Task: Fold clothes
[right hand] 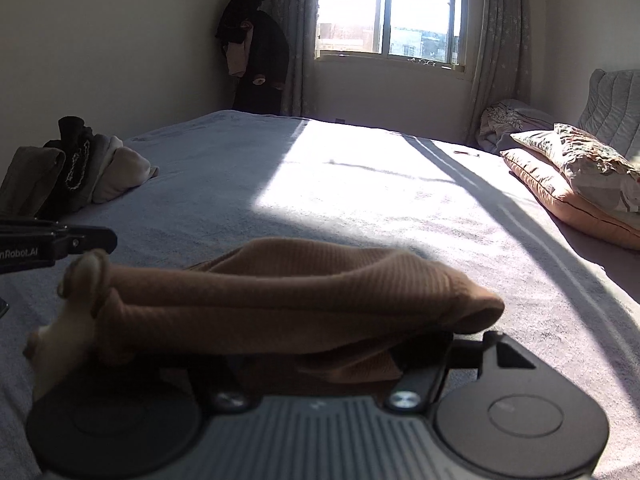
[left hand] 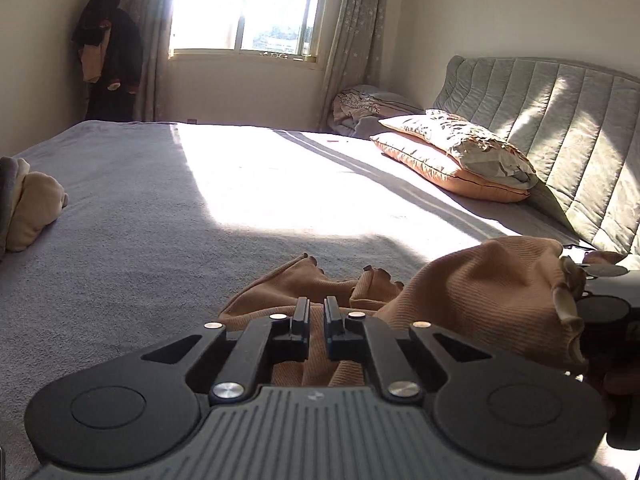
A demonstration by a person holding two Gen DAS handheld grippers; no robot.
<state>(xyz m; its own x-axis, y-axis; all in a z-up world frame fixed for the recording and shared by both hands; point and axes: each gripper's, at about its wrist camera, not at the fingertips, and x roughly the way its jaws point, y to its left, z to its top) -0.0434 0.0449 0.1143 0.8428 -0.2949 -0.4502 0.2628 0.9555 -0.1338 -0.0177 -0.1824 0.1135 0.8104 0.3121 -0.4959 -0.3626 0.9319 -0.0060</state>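
A brown ribbed garment (left hand: 488, 296) with a cream frilled edge lies bunched on the grey bed (left hand: 140, 220). My left gripper (left hand: 316, 312) sits low over it with its fingers nearly together and a narrow gap between them; brown cloth lies under them, and no pinch shows. In the right wrist view the same garment (right hand: 280, 300) is draped over my right gripper and hides its fingers. The left gripper's body shows at the left edge there (right hand: 56, 244). The right gripper's body shows at the right edge of the left wrist view (left hand: 612, 320).
A stack of folded clothes (right hand: 80, 168) sits at the bed's left side. Two pillows (left hand: 460, 156) lie against the padded grey headboard (left hand: 560, 120) at the right. Bundled bedding (right hand: 508, 124) lies by the curtain. Dark clothes hang in the far corner (right hand: 256, 52).
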